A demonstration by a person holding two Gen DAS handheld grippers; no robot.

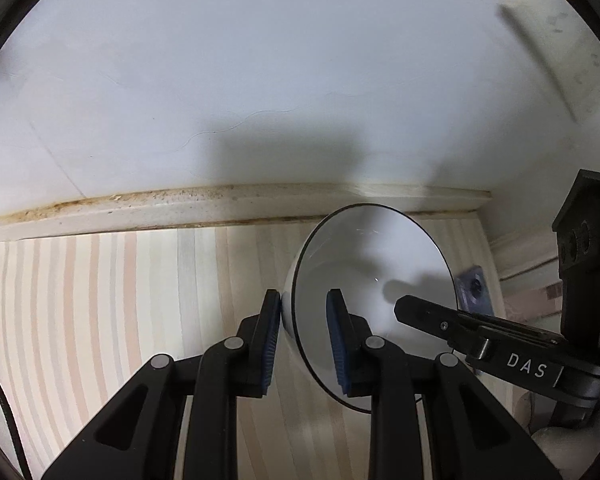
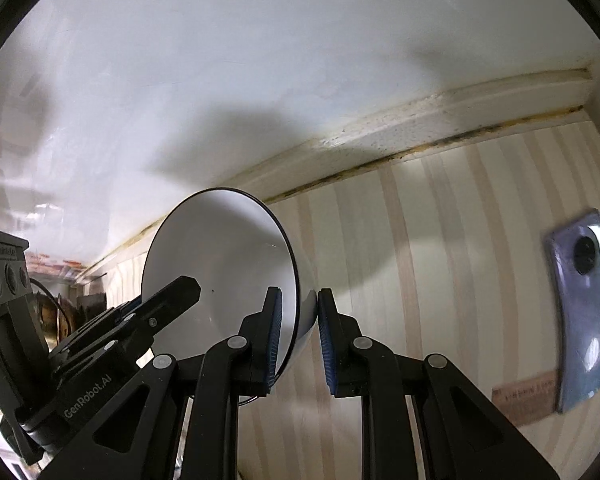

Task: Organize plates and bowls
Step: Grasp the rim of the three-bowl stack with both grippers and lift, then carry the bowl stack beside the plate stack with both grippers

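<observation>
Both hand-held grippers, left [image 1: 304, 342] and right [image 2: 298, 342], are clamping one bowl [image 1: 374, 264] by opposite rims, carrying it; next, setting it down level.

Desk [image 1: 120, 300] has a striped surface, pale cream and peach/tan bands running front to back. The far edge meets a white wall along a cream trim strip [image 1: 220, 204], with brown staining along the seam. The corner sits at the right end.

Lying flat on the desk: a bluish-grey phone [image 2: 584, 328], back up, round camera bump visible, near the right side. Just beside its lower end is a small brownish card or label [image 2: 526, 400], print unreadable. Left wrist view shows the same phone only partly, near the corner.
</observation>
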